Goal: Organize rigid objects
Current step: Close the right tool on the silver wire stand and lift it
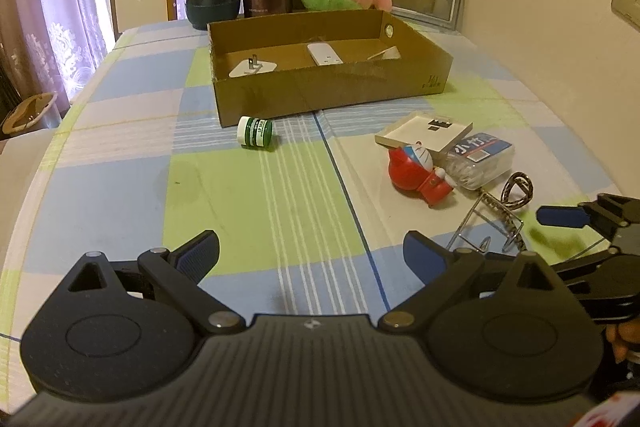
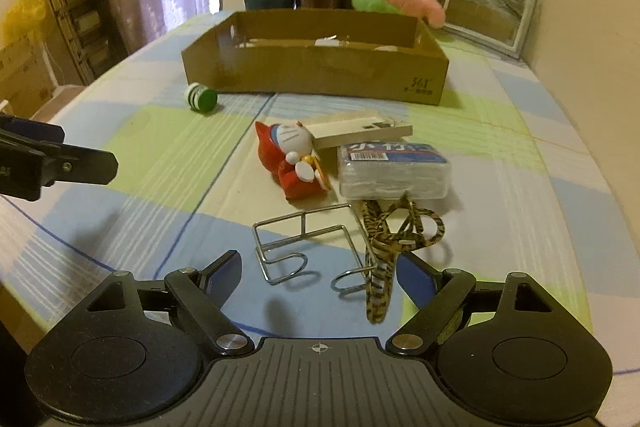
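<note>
A: What's the biggest thing on the checked blue, green and white tablecloth (image 1: 120, 155)?

B: The shallow brown cardboard box (image 1: 332, 83), toward the far end. Inside lie a white plug adapter (image 1: 252, 69), prongs up, and a white rounded rectangular device (image 1: 325, 54).

A: And outside the box?

B: To the right, a flat white card box (image 2: 360, 133) leans on a clear plastic case with a blue label (image 2: 394, 167). Just left of them lies a red and blue Doraemon figure (image 2: 296, 159). Nearer, a bent silver wire holder (image 2: 308, 247) touches tiger-striped scissors (image 2: 384, 259). A small green and white jar (image 1: 256, 133) lies on its side just in front of the box.

A: The grippers?

B: The left gripper (image 1: 312, 255) hovers over bare cloth, jaws spread wide, holding nothing. The right gripper (image 2: 320, 275) is also wide open and empty, with the wire holder and scissor blades between its fingers.
</note>
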### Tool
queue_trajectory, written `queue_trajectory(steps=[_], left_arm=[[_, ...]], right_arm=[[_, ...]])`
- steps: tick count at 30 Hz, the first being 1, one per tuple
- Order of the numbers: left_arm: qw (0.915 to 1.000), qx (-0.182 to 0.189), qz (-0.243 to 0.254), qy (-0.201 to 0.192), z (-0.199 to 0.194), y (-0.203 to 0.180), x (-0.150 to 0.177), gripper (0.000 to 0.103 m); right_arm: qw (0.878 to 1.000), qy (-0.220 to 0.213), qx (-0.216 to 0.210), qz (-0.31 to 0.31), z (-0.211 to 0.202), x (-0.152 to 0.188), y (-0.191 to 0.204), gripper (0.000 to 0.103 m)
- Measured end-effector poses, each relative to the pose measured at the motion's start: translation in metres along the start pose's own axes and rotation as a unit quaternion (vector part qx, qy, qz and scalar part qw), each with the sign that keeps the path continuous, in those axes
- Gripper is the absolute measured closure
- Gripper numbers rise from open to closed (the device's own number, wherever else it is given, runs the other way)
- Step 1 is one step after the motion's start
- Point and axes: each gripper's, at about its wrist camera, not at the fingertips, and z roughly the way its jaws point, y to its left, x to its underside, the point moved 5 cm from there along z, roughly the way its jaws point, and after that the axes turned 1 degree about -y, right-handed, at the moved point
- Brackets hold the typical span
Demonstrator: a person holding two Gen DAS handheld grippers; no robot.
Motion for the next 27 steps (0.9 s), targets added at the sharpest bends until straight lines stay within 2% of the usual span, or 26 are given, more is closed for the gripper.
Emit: queue_trajectory(steps=[6, 15, 24, 26, 27], left_arm=[[1.0000, 0.003, -0.002, 0.007, 0.011, 0.001, 0.001, 0.006], [0.9997, 0.005, -0.011, 0.021, 0.024, 0.004, 0.008, 0.006], [0.9996, 0.005, -0.018, 0.023, 0.029, 0.008, 0.010, 0.006], [0.9995, 0.006, -0.020, 0.023, 0.030, 0.010, 0.010, 0.006], [0.9995, 0.005, -0.020, 0.024, 0.030, 0.010, 0.011, 0.006]], right_arm=[[1.000, 0.007, -0.007, -0.008, 0.016, 0.001, -0.001, 0.021], [0.999, 0.006, -0.044, -0.014, 0.020, -0.002, 0.013, 0.021], [1.000, 0.003, -0.020, -0.005, 0.036, -0.006, 0.017, 0.022], [1.000, 0.002, -0.017, 0.002, 0.038, -0.007, 0.017, 0.025], [1.000, 0.003, -0.016, 0.005, 0.040, -0.008, 0.017, 0.030]])
